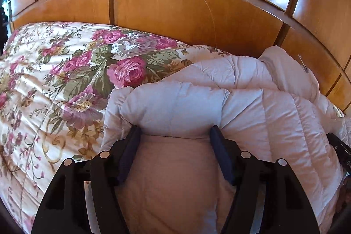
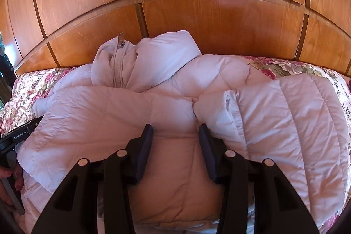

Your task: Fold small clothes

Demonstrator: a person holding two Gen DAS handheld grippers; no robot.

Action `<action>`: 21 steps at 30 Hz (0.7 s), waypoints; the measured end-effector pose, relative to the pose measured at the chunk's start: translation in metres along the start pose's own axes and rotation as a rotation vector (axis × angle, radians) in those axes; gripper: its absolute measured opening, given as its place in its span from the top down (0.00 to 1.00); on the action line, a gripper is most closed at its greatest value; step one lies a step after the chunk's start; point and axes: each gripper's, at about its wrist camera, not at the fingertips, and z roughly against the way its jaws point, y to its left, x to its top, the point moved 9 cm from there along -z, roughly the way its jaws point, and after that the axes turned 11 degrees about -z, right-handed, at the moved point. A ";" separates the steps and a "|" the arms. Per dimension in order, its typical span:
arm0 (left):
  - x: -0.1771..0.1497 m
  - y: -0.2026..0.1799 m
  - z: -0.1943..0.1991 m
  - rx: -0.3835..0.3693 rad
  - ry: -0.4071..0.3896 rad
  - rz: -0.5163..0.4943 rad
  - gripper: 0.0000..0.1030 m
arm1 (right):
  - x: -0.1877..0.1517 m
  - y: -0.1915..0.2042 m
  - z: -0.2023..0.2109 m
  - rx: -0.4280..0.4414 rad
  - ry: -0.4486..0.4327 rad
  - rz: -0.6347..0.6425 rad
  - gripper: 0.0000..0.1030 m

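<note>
A pale pink-white quilted puffer jacket (image 1: 252,106) lies on the floral bedspread (image 1: 54,80), sleeves folded inward over the body. In the right wrist view the jacket (image 2: 109,115) fills the middle, with its collar and zipper (image 2: 120,63) bunched up at the far side. My left gripper (image 1: 175,132) has its jaws apart, with a padded fold of the jacket between the fingers. My right gripper (image 2: 175,129) also has its jaws apart around a thick fold of the jacket. Whether either one pinches the fabric is unclear.
A glossy wooden panelled headboard or wardrobe (image 2: 197,19) rises right behind the bed. The floral bedspread (image 2: 285,67) shows around the jacket. The other gripper's body shows at the edge of each view (image 2: 19,135) (image 1: 342,152).
</note>
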 end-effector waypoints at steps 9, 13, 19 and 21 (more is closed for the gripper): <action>-0.004 -0.008 0.061 -0.020 -0.012 -0.120 0.26 | 0.009 0.011 0.031 0.000 -0.016 0.018 0.37; -0.021 -0.001 0.073 0.044 -0.007 -0.120 0.20 | 0.000 0.010 0.060 -0.045 -0.039 0.067 0.36; -0.047 0.007 0.041 -0.044 0.119 -0.028 0.13 | -0.022 -0.013 0.029 -0.101 0.037 0.031 0.35; -0.048 0.012 0.051 -0.055 0.123 0.007 0.13 | -0.023 -0.010 0.030 -0.133 0.025 0.063 0.34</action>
